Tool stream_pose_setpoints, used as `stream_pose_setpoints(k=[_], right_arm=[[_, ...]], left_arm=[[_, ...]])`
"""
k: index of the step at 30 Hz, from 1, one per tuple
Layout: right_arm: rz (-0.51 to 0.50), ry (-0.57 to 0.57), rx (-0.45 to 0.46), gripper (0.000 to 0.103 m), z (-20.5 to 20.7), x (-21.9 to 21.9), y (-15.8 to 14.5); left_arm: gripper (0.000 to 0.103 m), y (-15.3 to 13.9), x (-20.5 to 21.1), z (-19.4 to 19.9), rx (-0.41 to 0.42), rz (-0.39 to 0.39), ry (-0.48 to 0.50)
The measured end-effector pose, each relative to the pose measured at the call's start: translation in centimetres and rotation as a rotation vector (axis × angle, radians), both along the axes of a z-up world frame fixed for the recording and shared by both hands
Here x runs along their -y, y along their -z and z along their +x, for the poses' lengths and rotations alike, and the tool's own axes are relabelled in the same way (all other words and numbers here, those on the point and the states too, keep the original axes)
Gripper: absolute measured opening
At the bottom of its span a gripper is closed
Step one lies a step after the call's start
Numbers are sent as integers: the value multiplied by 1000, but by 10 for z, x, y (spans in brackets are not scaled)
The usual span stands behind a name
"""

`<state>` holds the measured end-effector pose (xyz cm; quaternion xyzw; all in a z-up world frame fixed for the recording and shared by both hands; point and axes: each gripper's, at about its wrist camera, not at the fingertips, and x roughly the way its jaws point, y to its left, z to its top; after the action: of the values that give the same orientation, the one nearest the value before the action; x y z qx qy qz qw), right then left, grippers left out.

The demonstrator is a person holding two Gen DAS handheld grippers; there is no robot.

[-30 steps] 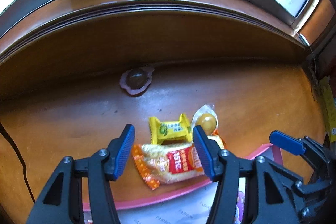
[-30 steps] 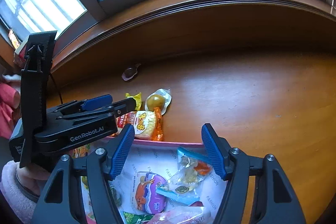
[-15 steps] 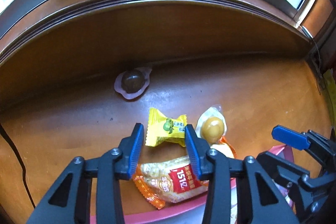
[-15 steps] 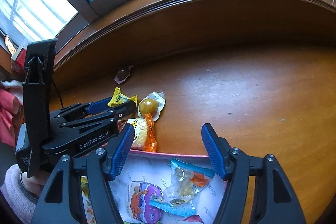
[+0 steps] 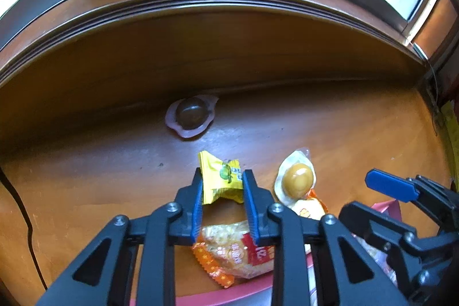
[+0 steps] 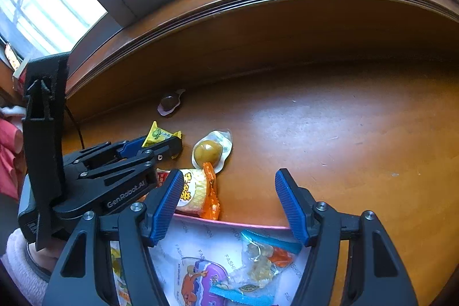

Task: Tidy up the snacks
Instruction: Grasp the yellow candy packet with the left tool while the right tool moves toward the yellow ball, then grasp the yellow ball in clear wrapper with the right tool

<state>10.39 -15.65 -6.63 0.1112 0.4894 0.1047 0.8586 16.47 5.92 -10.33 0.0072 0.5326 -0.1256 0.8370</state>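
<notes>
A yellow candy packet (image 5: 218, 168) lies on the wooden table, and my left gripper (image 5: 223, 177) is shut on it, both blue pads pressing its sides. The right wrist view shows the same grip on the yellow candy (image 6: 159, 132) from the side. To its right lies a clear-wrapped brown egg (image 5: 297, 177). An orange-and-red snack packet (image 5: 243, 251) sits under my left fingers, against the pink tray rim (image 5: 229, 297). My right gripper (image 6: 229, 177) hangs open over the tray's far rim (image 6: 243, 224), with nothing between its fingers.
A dark jelly in a pink cup (image 5: 190, 113) rests by the raised wooden ledge at the back. The tray holds a purple pack (image 6: 198, 280) and a clear blue-ended pack (image 6: 261, 263). A black cable (image 5: 17, 205) runs down the left. A pink sleeve (image 6: 17, 271) shows at lower left.
My left gripper moved forward from over the orange-and-red packet to the yellow candy and closed on it. The right gripper kept its opening and barely shifted.
</notes>
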Motion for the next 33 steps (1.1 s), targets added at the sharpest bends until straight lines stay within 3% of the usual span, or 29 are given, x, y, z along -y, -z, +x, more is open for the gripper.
stream_pose_setpoints(k=[8, 20, 23, 25, 33], right_arm=[[-35, -26, -3, 68, 11, -15, 1], [-131, -64, -23, 56, 36, -48, 10], [-145, -61, -31, 49, 44, -57, 12], [-158, -58, -36, 36, 46, -58, 14], [-145, -56, -15, 29, 47, -60, 13]], left_arm=[[26, 1, -38, -12, 3, -39, -63], [27, 2, -72, -21, 7, -75, -109], [27, 7, -73, -19, 6, -81, -110], [27, 9, -75, -19, 5, -84, -108], [27, 3, -71, -18, 4, -86, -108]])
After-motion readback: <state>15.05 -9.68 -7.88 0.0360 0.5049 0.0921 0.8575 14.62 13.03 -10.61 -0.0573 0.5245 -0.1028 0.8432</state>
